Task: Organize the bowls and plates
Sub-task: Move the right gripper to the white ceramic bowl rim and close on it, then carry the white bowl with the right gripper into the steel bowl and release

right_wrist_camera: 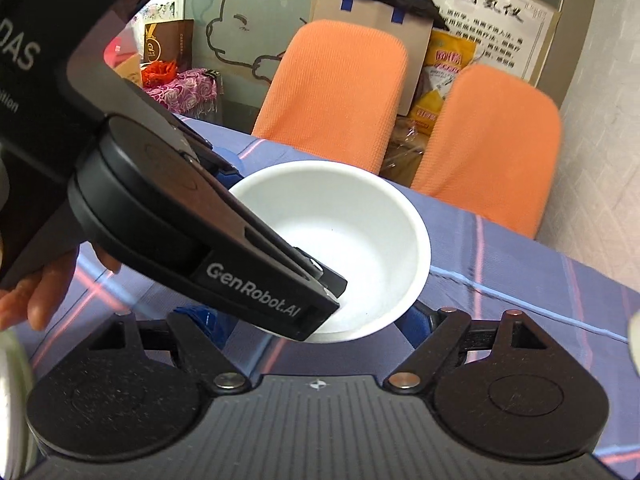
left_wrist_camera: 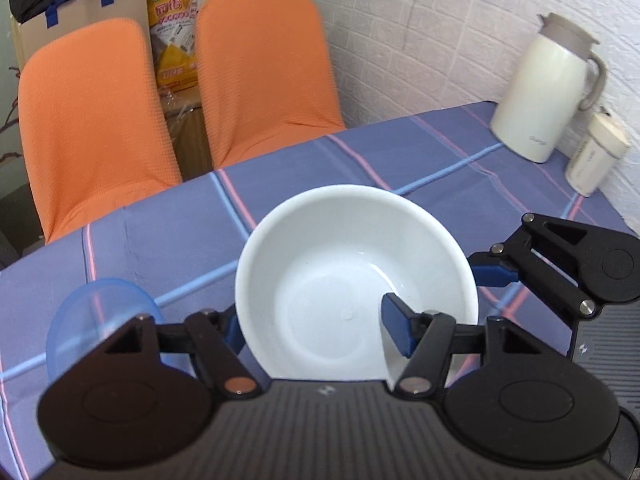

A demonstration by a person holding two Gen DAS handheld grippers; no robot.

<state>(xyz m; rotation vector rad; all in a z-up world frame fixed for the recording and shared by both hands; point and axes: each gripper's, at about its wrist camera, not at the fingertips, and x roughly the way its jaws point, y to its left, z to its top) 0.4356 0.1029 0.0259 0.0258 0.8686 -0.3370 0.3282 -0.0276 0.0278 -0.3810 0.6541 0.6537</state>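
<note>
Straddling the near wall of the white bowl (left_wrist_camera: 352, 280), the left gripper (left_wrist_camera: 316, 328) has one pad inside, one outside; whether it pinches cannot be told. Right gripper (right_wrist_camera: 316, 320) spread beside it. Bowl over tablecloth (left_wrist_camera: 360, 152); judged light, rigid, glossy — take the rim.

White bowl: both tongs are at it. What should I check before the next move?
1. Left tongs straddle the white bowl wall, one finger inside, one outside: ok.
2. Left tongs clamped firmly on it: cannot tell.
3. Right tongs open, with the bowl's near rim between their fingers: ok.
4. Blue bowl clear of the left tongs: cannot tell, it is partly hidden behind them.
5. Jug and canister well away from the bowl: ok.
</note>
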